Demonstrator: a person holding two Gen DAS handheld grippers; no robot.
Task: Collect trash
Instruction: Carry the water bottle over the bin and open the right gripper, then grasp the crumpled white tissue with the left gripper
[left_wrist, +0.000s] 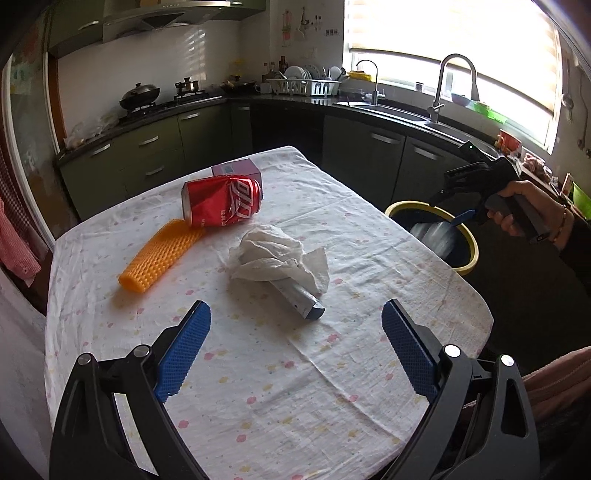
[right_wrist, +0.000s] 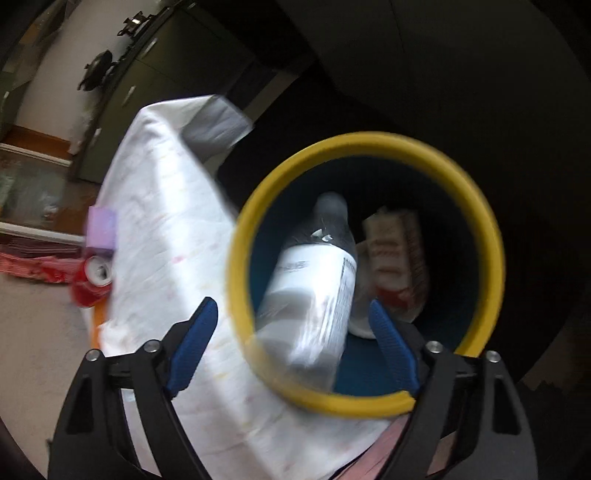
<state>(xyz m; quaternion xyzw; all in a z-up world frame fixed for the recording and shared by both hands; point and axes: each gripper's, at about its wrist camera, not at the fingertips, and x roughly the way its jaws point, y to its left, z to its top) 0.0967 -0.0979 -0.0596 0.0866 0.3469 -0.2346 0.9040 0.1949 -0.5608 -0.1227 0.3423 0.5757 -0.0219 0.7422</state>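
On the table in the left wrist view lie a crushed red can (left_wrist: 221, 201), an orange foam net (left_wrist: 160, 256) and a crumpled white tissue (left_wrist: 280, 258) draped over a grey tube (left_wrist: 301, 301). My left gripper (left_wrist: 295, 305) hangs open just short of the tube, holding nothing. Off the table's right edge, a hand holds my right gripper (left_wrist: 456, 218) over the yellow-rimmed bin (left_wrist: 473, 251). In the right wrist view the right gripper (right_wrist: 291, 303) stands open above the bin (right_wrist: 369, 138). A blurred clear bottle (right_wrist: 314, 280) with a white label is in the bin mouth between the fingers, with neither pad touching it.
A purple box (left_wrist: 236, 170) stands behind the can. A red-and-white wrapper (right_wrist: 397, 258) lies in the bin. A flowered white cloth (left_wrist: 277, 387) covers the table. Kitchen cabinets and a sink counter (left_wrist: 388, 107) run behind. Dark floor surrounds the bin.
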